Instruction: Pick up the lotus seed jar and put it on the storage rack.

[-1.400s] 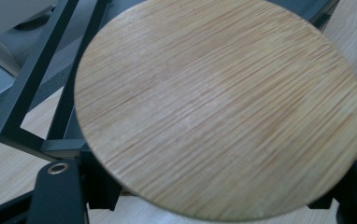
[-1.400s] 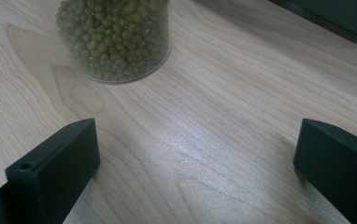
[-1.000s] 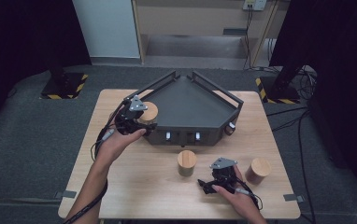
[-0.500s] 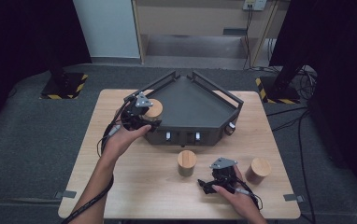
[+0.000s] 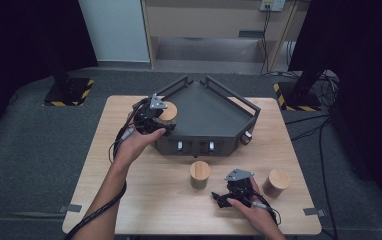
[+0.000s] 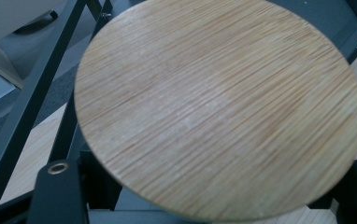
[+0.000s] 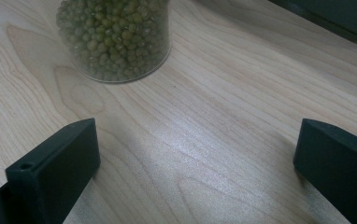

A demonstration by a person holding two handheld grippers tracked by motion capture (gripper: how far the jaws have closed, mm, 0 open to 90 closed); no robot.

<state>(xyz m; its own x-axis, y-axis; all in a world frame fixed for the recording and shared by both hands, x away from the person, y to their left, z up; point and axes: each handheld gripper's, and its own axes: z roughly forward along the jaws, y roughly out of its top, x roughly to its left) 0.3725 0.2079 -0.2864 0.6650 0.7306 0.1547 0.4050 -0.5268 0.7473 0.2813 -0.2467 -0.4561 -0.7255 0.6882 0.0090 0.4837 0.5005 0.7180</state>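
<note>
Jar of green beans (image 7: 114,39) stands ahead and off toward the right gripper's (image 5: 230,192) own left jaw, upright on the table (image 5: 144,200), outside the wide, empty gap. Left gripper (image 5: 155,119) holds a bamboo-lidded jar (image 6: 221,105) upright over the dark tray's (image 5: 214,117) near corner.

High view: fixed overhead, facing forward and down on the whole table (image 5: 129,200); left gripper view: very close above a wooden lid (image 6: 218,107) at the dark tray (image 5: 214,115); right gripper view: low over the tabletop, sharing the bean jar (image 7: 116,37).
</note>
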